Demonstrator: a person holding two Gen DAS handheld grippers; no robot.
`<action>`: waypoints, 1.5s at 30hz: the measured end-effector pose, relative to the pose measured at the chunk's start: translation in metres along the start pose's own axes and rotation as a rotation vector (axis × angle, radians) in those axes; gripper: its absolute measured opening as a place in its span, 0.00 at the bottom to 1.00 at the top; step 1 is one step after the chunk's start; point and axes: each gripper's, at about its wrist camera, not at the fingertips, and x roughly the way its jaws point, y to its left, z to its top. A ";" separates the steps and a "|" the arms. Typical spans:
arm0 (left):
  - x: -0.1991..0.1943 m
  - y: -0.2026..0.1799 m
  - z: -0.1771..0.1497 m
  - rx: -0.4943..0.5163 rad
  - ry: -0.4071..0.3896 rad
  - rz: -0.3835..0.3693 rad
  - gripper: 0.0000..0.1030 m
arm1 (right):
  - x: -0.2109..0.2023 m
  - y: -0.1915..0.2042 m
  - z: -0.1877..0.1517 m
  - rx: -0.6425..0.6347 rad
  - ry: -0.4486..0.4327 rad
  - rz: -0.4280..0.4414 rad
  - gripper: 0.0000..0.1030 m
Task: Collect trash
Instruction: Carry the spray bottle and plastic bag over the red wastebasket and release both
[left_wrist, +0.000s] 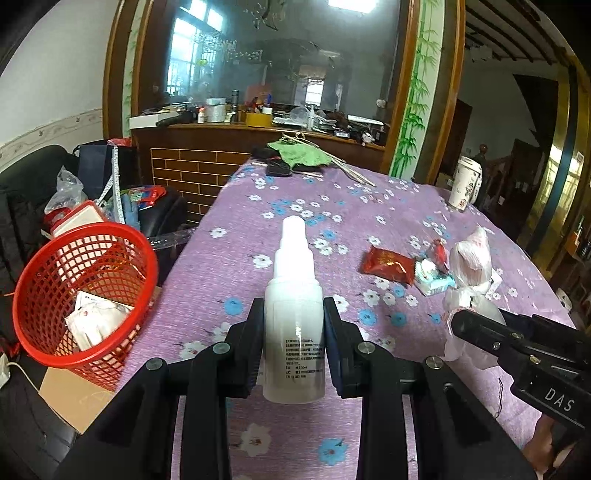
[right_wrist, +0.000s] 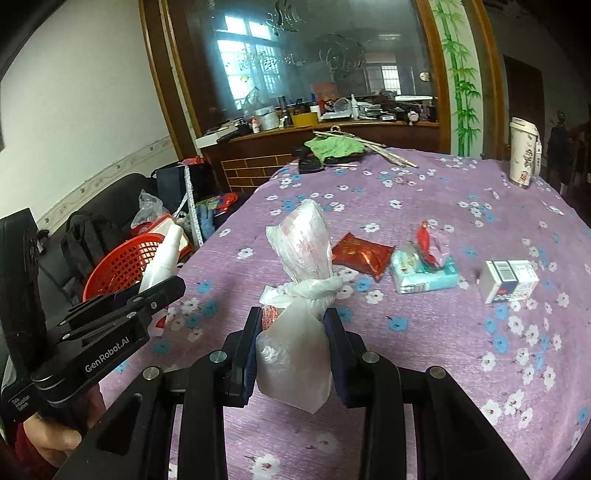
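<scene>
My left gripper (left_wrist: 293, 314) is shut on a white spray bottle (left_wrist: 294, 310), held upright above the purple floral tablecloth (left_wrist: 258, 221). My right gripper (right_wrist: 294, 325) is shut on a knotted clear plastic bag (right_wrist: 301, 295) lifted over the table. A red mesh basket (left_wrist: 79, 291) with white paper inside stands off the table's left edge, lower left of the bottle. On the cloth lie a red snack packet (right_wrist: 364, 254), a tissue pack (right_wrist: 424, 273) with a red wrapper (right_wrist: 426, 240) on it, and a small white box (right_wrist: 509, 280).
A tall white cup (right_wrist: 522, 153) stands at the far right of the table. Green cloth (right_wrist: 334, 147), sticks and dark items lie at the far end. A dark sofa (left_wrist: 22, 192) with bags and clutter sits left of the table. A cardboard piece (left_wrist: 74, 398) lies under the basket.
</scene>
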 end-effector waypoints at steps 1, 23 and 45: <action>-0.001 0.003 0.001 -0.007 -0.003 0.003 0.28 | 0.001 0.001 0.001 0.001 0.003 0.005 0.35; -0.033 0.102 0.028 -0.161 -0.072 0.121 0.28 | 0.024 0.067 0.036 -0.094 0.056 0.145 0.35; -0.022 0.230 0.027 -0.285 -0.041 0.270 0.28 | 0.136 0.191 0.085 -0.181 0.192 0.335 0.35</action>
